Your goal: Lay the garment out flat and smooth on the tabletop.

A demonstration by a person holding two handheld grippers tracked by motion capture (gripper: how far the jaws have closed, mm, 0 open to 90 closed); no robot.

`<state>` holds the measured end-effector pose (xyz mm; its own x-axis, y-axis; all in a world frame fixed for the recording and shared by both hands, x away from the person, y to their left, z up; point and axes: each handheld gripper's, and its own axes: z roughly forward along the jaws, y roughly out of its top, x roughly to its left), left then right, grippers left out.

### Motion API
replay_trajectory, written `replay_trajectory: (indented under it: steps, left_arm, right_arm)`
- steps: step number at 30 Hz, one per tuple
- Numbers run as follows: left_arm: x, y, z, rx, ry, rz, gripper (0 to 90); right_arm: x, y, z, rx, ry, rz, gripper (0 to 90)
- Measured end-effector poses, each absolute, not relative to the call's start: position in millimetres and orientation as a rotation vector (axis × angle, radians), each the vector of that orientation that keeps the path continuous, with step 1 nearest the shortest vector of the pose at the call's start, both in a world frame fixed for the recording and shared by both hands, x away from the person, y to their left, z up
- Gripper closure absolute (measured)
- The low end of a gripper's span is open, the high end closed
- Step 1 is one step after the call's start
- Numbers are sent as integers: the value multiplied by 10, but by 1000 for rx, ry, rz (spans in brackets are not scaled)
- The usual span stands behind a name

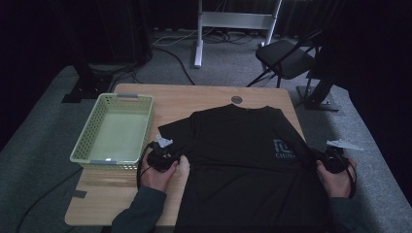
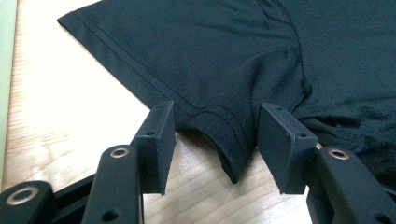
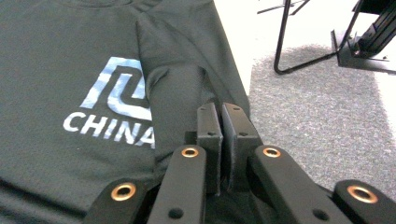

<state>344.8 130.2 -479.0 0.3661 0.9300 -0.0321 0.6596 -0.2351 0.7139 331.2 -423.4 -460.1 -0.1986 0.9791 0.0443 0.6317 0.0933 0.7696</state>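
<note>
Fabric of one black T-shirt (image 1: 243, 155) is spread flat across the right half of one wooden worktop (image 1: 204, 94), chest side up, with a pale logo and the word CHINA printed on the chest. Its neck points away from the person and its lower part reaches the near edge. One pale green perforated basket (image 1: 94, 131) is placed on the worktop's left side, just beside the shirt's sleeve.

Two grippers are held, one in each hand. The left gripper (image 2: 215, 140) is seen at the hem of the sleeve (image 2: 187, 65) on the left; its two fingers (image 2: 156, 144) are parted, with a fold of the sleeve hem lying between them and untouched by either pad. In the high view the left gripper (image 1: 163, 154) is placed at the shirt's left edge.

The right gripper (image 3: 220, 140) is clenched on the sleeve at the shirt's right edge, and a ridge of cloth is drawn toward its two fingers (image 3: 208, 135). In the high view it (image 1: 329, 158) is seen at the worktop's right edge.

One folding chair (image 1: 286, 58) is seen on the grey carpet beyond the worktop.
</note>
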Motion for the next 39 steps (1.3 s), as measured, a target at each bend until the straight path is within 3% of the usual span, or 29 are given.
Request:
replay_trajectory:
  steps: [39]
  left_arm:
    - [3442, 1296, -4784, 1981, 1361, 539, 480]
  right_arm:
    - [3196, -4562, -4540, 1643, 1777, 940, 862]
